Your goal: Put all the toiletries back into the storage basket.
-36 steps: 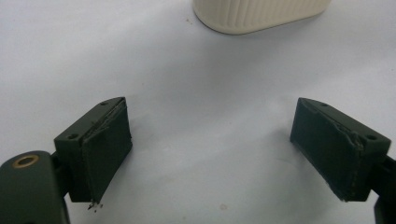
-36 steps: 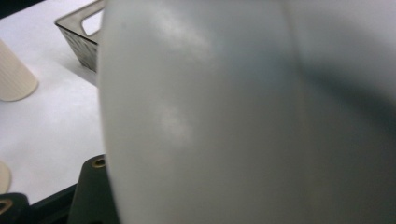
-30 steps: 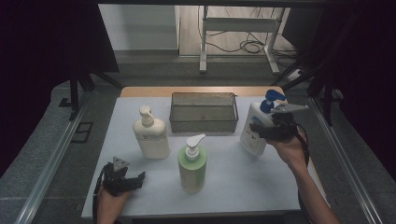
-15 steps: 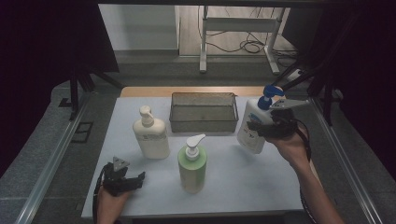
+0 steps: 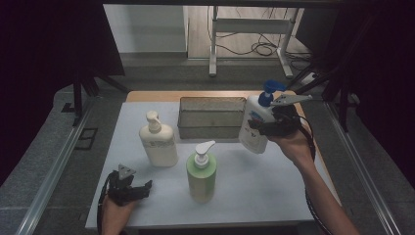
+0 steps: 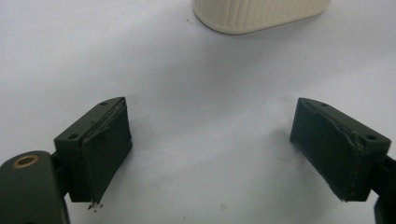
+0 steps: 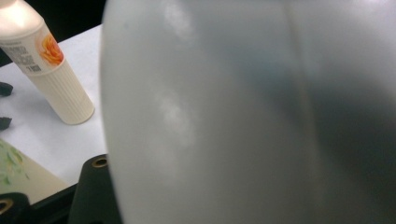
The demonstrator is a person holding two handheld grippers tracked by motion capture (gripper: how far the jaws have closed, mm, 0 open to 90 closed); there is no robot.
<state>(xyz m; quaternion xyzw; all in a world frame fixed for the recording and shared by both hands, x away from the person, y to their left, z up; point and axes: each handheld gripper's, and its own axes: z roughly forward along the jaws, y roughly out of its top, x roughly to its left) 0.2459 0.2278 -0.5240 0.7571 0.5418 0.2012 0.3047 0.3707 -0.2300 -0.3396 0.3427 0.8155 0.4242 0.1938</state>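
Right tongs [image 5: 259,128] pinching white pump bottle [image 5: 255,125], lifted beside mesh basket [image 5: 212,119]; left tongs [image 5: 139,188] spread

The right gripper [image 5: 258,126] has lifted the white bottle [image 5: 254,128], seemingly clear of the table [image 5: 274,196], tilting it.

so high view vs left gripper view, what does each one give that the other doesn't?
High view: the right gripper holding the white bottle with the blue pump lifted and tilted beside the mesh basket, plus the green bottle.
Left gripper view: the left gripper jaws wide apart, nothing between them.
Both: the cream bottle and the white table.
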